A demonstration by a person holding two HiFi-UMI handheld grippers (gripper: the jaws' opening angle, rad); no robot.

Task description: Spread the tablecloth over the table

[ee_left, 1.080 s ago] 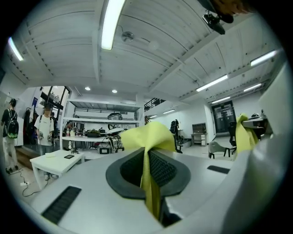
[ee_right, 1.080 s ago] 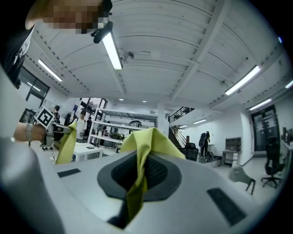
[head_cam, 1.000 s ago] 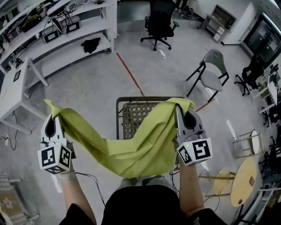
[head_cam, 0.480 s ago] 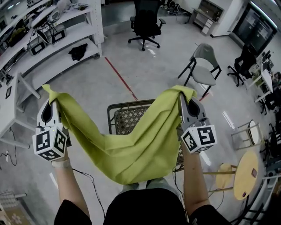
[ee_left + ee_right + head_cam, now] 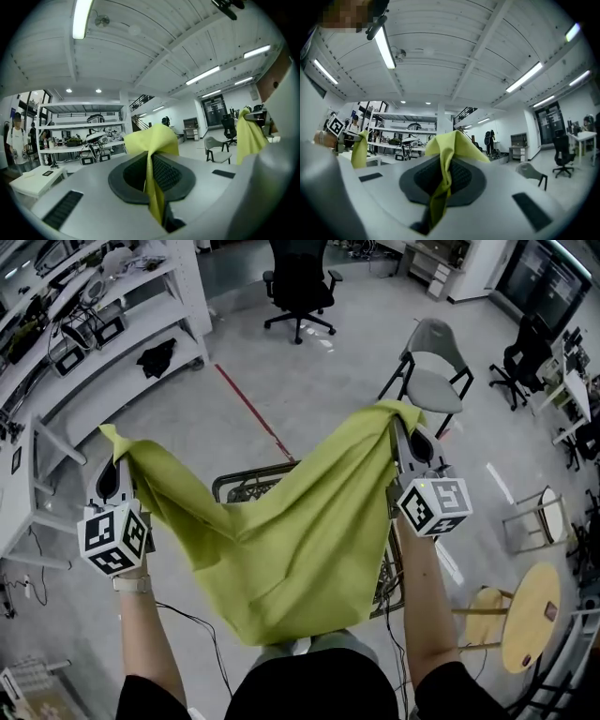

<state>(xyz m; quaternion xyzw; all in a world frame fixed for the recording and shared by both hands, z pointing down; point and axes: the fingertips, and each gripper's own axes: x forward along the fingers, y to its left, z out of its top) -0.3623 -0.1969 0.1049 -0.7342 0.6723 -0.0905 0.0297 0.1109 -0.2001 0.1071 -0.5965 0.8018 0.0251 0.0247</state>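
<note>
Workshop floor, grey concrete, red tape line (image 5: 248, 409) running toward 12. Yellow-green tablecloth (image 5: 291, 549) held in air above mesh-top table (image 5: 234, 486), sagging btwn grippers. Left gripper (image 5: 118, 460) at 9, jaws clamped on one corner. Right gripper (image 5: 399, 424) at 2, jaws clamped on other corner. Cubes carry black-white square markers.

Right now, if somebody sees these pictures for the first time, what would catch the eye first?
The yellow-green tablecloth, hanging in the air at the centre of the head view, draws the eye first. The left gripper and the right gripper are each shut on one upper corner of it. Under it a dark lattice-top table shows partly.
</note>
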